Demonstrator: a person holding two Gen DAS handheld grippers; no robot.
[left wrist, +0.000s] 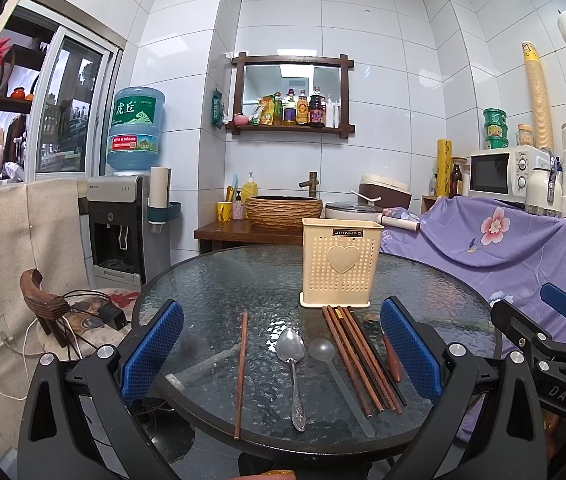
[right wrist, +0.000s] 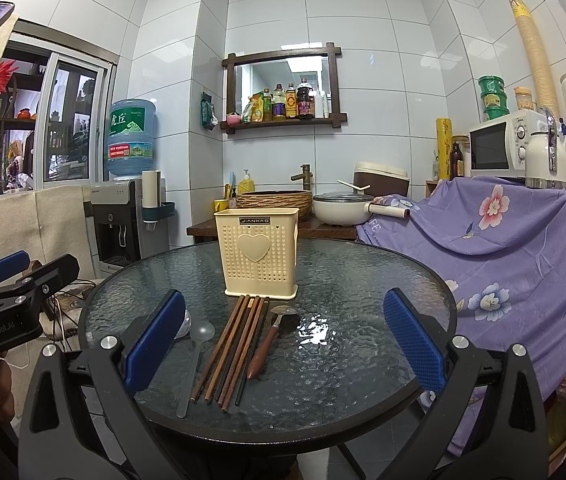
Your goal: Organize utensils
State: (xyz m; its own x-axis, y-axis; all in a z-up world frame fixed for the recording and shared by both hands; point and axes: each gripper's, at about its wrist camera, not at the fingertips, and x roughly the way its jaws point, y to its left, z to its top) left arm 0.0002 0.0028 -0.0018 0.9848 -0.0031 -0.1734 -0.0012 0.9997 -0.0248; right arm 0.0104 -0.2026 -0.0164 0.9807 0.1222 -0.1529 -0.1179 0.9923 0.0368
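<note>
Left claw (left wrist: 281, 354) wide open, empty; right claw (right wrist: 283, 344) same. Between left pads: lone chopstick (left wrist: 241, 372), metal spoon (left wrist: 292, 364), clear spoon (left wrist: 329, 364), chopstick bundle (left wrist: 359, 360). Cream holder (left wrist: 339, 262) beyond. Risk: round sticks roll on slick glass surface (left wrist: 219, 280); tall light holder tips if nudged.

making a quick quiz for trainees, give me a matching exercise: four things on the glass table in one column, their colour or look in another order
Things:
1. utensil holder
2. lone chopstick
3. metal spoon
4. plastic spoon

Looks:
A. clear, see-through
B. cream with a heart on the front
C. shiny silver with patterned handle
D. reddish-brown wood, lying apart from the bundle

Pairs: 1-B, 2-D, 3-C, 4-A
</note>
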